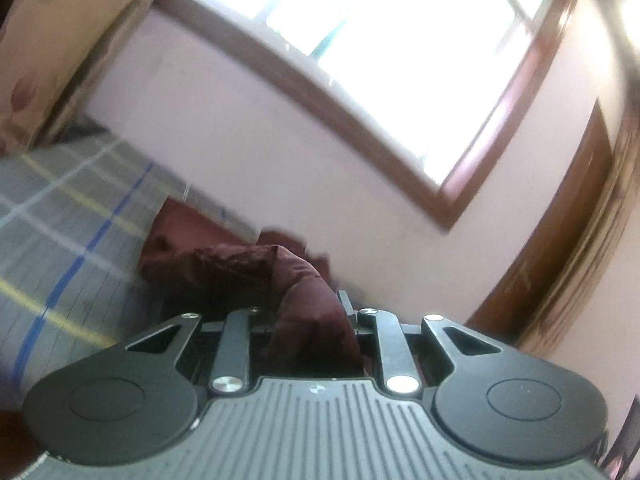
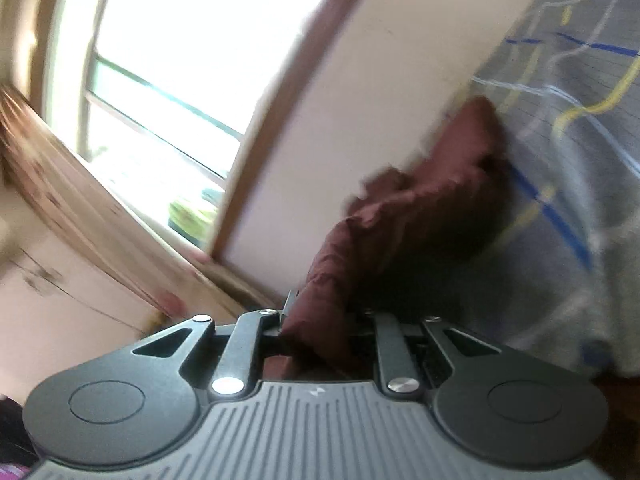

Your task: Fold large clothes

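Observation:
A dark maroon garment (image 1: 224, 264) lies bunched on a grey checked bedsheet (image 1: 64, 216) near the wall. A fold of it runs back between the jaws of my left gripper (image 1: 310, 312), which is shut on the cloth; the fingertips are buried in it. In the right wrist view the same maroon garment (image 2: 420, 208) stretches from the bedsheet (image 2: 568, 160) into my right gripper (image 2: 320, 320), shut on another bunch of the fabric. Both views are tilted and blurred.
A pale wall (image 1: 280, 152) with a brown-framed window (image 1: 360, 40) stands right behind the bed. A patterned curtain (image 1: 36, 60) hangs at the left, and another curtain (image 2: 80, 200) shows beside the window in the right wrist view.

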A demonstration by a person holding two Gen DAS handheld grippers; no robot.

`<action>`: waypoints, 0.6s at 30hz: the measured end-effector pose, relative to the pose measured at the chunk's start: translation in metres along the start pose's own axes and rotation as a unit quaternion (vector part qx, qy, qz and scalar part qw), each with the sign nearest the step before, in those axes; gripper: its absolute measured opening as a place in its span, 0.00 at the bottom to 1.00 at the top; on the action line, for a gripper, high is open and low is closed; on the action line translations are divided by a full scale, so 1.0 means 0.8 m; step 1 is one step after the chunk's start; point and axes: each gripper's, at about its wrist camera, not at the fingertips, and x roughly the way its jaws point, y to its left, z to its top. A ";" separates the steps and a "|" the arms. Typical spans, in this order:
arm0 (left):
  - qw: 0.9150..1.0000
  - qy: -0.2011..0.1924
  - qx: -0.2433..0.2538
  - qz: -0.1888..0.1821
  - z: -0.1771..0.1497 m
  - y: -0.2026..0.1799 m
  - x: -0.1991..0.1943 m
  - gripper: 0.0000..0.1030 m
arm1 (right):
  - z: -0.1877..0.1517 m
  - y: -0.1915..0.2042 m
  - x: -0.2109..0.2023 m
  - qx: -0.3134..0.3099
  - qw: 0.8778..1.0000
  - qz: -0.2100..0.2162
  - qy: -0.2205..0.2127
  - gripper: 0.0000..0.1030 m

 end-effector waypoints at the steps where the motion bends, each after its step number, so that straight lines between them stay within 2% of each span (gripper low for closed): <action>1: 1.000 -0.013 -0.005 0.000 0.008 -0.005 0.003 0.22 | 0.009 0.004 0.003 0.007 1.000 0.014 -0.010 0.16; 6: 0.998 -0.052 -0.031 0.001 0.046 -0.008 0.045 0.22 | 0.063 0.005 0.033 0.010 0.999 0.026 -0.042 0.16; 10: 0.997 -0.070 -0.037 0.017 0.073 -0.002 0.102 0.22 | 0.118 -0.009 0.074 0.017 0.998 0.005 -0.063 0.16; 13: 0.996 -0.073 -0.032 0.042 0.085 0.005 0.149 0.22 | 0.148 -0.022 0.111 0.016 0.997 -0.019 -0.067 0.16; 18: 0.993 -0.065 -0.051 0.088 0.087 0.028 0.218 0.24 | 0.184 -0.064 0.181 0.043 0.995 -0.058 -0.064 0.16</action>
